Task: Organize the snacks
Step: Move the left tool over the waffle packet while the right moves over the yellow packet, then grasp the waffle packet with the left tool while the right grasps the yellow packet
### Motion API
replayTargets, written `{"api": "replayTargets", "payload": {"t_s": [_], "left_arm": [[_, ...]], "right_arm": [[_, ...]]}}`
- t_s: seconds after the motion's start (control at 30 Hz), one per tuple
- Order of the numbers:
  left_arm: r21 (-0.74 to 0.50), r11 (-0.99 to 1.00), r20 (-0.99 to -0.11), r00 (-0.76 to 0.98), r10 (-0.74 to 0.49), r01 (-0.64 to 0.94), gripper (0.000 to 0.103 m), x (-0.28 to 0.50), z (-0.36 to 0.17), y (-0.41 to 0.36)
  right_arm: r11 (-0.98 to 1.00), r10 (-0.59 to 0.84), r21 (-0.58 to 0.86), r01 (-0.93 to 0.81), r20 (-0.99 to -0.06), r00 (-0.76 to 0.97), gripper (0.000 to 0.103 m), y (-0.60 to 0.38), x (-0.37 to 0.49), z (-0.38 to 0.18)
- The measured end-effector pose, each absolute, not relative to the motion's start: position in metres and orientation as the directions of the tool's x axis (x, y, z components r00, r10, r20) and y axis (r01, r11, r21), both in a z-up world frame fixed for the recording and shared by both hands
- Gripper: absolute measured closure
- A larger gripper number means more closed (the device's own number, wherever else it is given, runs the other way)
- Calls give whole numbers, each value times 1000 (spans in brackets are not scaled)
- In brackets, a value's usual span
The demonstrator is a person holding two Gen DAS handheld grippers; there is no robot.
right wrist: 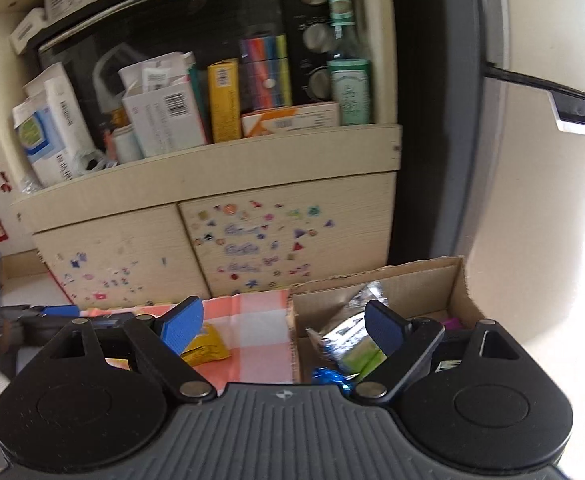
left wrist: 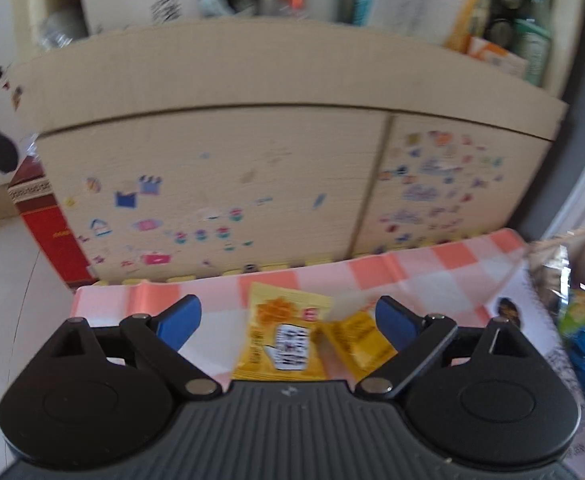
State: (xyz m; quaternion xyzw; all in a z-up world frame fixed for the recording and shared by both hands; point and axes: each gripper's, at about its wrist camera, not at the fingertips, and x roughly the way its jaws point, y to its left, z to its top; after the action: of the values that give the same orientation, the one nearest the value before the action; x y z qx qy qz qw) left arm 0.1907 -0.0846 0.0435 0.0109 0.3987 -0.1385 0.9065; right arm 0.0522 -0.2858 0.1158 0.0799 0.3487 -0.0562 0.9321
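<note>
Two yellow snack packets lie on a pink-and-white checked cloth (left wrist: 412, 272). One packet (left wrist: 284, 340) has its printed side up, and a smaller one (left wrist: 366, 342) lies tilted beside it. My left gripper (left wrist: 288, 308) is open just above them, and its blue pads (left wrist: 180, 322) touch neither. My right gripper (right wrist: 284, 308) is open with nothing between its fingers. It straddles the near wall of a cardboard box (right wrist: 416, 276). The box holds a silver-and-green packet (right wrist: 352, 344) and a blue wrapper (right wrist: 332, 378). A yellow packet (right wrist: 208, 346) also shows on the cloth (right wrist: 256, 320).
A pale cabinet (left wrist: 220, 184) with stickers on its doors stands right behind the cloth. Its open shelf (right wrist: 212, 152) is crowded with boxes, bottles and a black oven (right wrist: 172, 28). A red carton (left wrist: 48, 232) stands on the floor at the left. Part of my left gripper (right wrist: 58, 312) shows in the right wrist view.
</note>
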Motion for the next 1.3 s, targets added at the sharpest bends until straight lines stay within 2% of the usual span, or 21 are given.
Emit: {"api": "replayTargets", "payload": {"t_s": [0.5, 0.8, 1.1, 1.3], "left_arm": [[-78, 979, -750, 636, -184, 190, 8, 234, -2, -91], [-37, 989, -790, 601, -118, 145, 5, 242, -23, -79], [-100, 976, -819, 540, -192, 196, 2, 228, -24, -49], [-65, 953, -831, 512, -216, 298, 1, 213, -18, -40]], "right_arm": [[997, 55, 73, -3, -726, 686, 13, -228, 72, 78], [996, 59, 92, 17, -759, 648, 19, -222, 86, 57], [994, 71, 106, 20, -782, 620, 20, -205, 114, 27], [989, 55, 130, 77, -787, 614, 20, -200, 139, 6]]}}
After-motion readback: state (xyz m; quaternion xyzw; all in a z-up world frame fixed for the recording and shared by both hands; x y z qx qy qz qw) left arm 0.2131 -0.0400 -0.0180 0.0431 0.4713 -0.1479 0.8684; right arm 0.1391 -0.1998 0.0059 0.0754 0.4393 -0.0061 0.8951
